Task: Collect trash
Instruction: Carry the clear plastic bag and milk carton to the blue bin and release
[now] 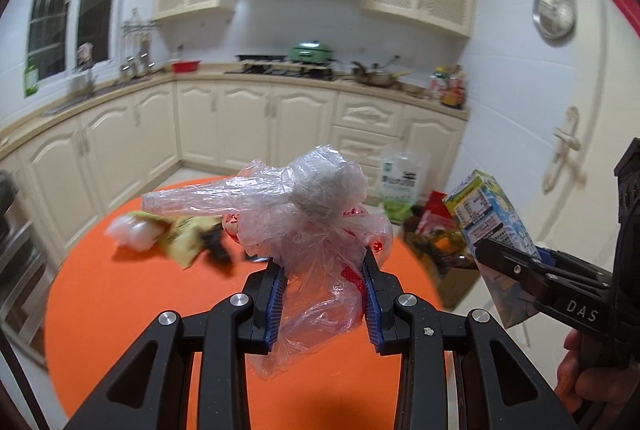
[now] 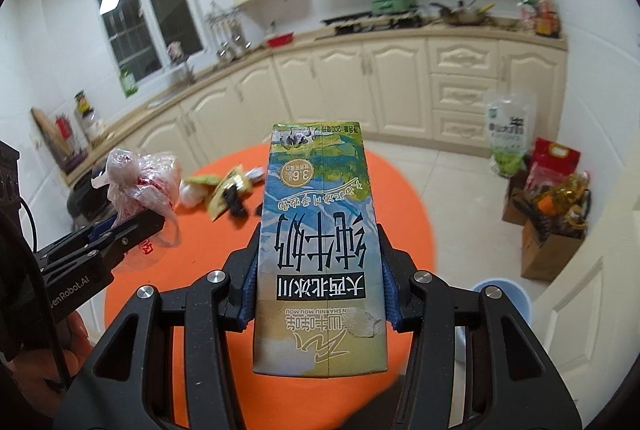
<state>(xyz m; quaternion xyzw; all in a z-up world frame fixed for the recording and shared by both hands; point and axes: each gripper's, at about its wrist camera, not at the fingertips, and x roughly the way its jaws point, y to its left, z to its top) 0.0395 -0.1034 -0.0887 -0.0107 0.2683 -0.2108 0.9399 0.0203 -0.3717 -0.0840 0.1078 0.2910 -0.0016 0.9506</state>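
Note:
My left gripper [image 1: 325,262] is shut on a crumpled clear plastic bag [image 1: 304,206] with red print, held above the round orange table [image 1: 120,310]. My right gripper [image 2: 318,234] is shut on a blue and green milk carton [image 2: 320,254], held upright above the same table [image 2: 404,214]. The carton also shows at the right of the left wrist view [image 1: 490,218], and the bag at the left of the right wrist view [image 2: 140,186]. A yellow snack wrapper [image 1: 182,240], a white wad [image 1: 132,232] and a dark scrap [image 1: 218,248] lie on the table's far side.
A light blue bin [image 2: 506,300] stands on the floor right of the table. Cardboard boxes with groceries [image 2: 554,226] and a green-white bag [image 2: 508,134] sit by the wall. Cream kitchen cabinets [image 1: 248,118] run behind. A white door [image 1: 568,134] is at the right.

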